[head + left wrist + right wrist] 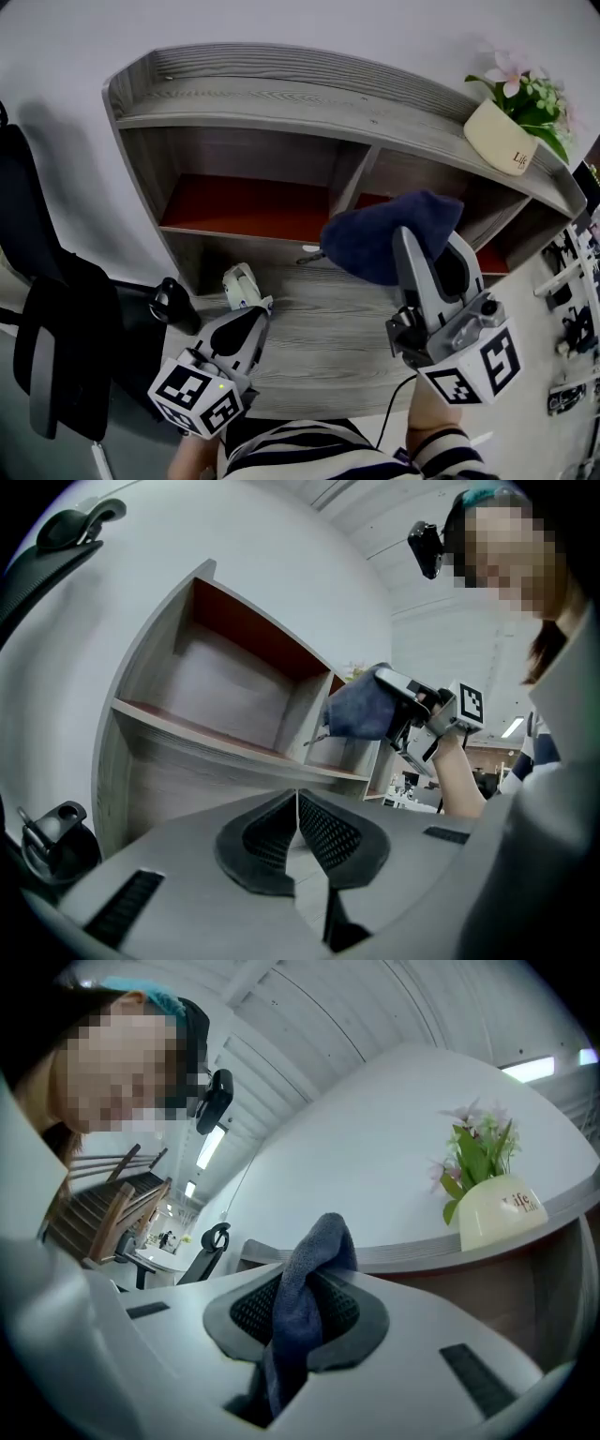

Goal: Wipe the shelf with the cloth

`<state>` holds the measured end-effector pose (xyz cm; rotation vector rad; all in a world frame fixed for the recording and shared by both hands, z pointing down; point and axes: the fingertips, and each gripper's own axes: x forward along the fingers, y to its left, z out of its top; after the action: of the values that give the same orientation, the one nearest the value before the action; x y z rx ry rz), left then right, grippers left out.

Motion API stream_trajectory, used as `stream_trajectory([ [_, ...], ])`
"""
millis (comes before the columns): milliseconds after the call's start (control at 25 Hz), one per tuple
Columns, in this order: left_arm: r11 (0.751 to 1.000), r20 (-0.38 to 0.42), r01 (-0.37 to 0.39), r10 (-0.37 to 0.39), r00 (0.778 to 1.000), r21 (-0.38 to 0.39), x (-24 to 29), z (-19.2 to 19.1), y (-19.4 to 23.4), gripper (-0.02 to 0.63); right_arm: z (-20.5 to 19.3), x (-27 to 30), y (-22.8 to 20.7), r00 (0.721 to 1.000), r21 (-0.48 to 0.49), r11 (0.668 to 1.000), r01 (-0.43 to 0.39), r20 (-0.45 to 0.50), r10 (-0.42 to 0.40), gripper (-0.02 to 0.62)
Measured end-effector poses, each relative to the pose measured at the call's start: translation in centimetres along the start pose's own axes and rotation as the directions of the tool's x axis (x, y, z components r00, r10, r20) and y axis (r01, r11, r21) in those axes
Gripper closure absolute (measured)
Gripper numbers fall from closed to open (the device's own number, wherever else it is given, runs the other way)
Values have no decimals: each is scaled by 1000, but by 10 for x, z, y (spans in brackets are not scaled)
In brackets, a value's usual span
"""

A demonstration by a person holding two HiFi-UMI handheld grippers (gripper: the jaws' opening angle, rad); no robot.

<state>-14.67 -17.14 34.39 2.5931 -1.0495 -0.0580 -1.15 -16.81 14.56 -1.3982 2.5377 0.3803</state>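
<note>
The grey wooden shelf (281,94) stands against the white wall, with red-lined compartments (244,206). My right gripper (429,246) is shut on a dark blue cloth (389,234), held bunched in the air in front of the middle divider. In the right gripper view the cloth (305,1307) is pinched between the jaws and pokes up above them. My left gripper (244,289) hovers low at the front left of the desk, shut with nothing in it. Its view shows the shelf (216,733), the cloth (361,710) and the right gripper (427,719) ahead.
A cream pot of pink flowers (506,136) stands on the shelf's top at the right end. A black office chair (56,337) is at the left, its armrest (173,305) close to the desk (328,347). Small items lie on the floor at far right.
</note>
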Motion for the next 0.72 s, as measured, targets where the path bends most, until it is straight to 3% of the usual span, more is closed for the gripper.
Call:
stream_trajectory([
  [320,1000,5,14,-14,1000,-26,11,3,5,584,10,38,-14,998,-59,998,28,53,-25,529],
  [520,1000,13,7,-7,1000,-21,18,4,0,584,1,53,-21,999,-78,997,23,36,-20,529],
  [720,999,25,-21,21,999,-31,16,4,-5,583,-10,64,-22,1000,-162,987,15,-10,-17,529],
])
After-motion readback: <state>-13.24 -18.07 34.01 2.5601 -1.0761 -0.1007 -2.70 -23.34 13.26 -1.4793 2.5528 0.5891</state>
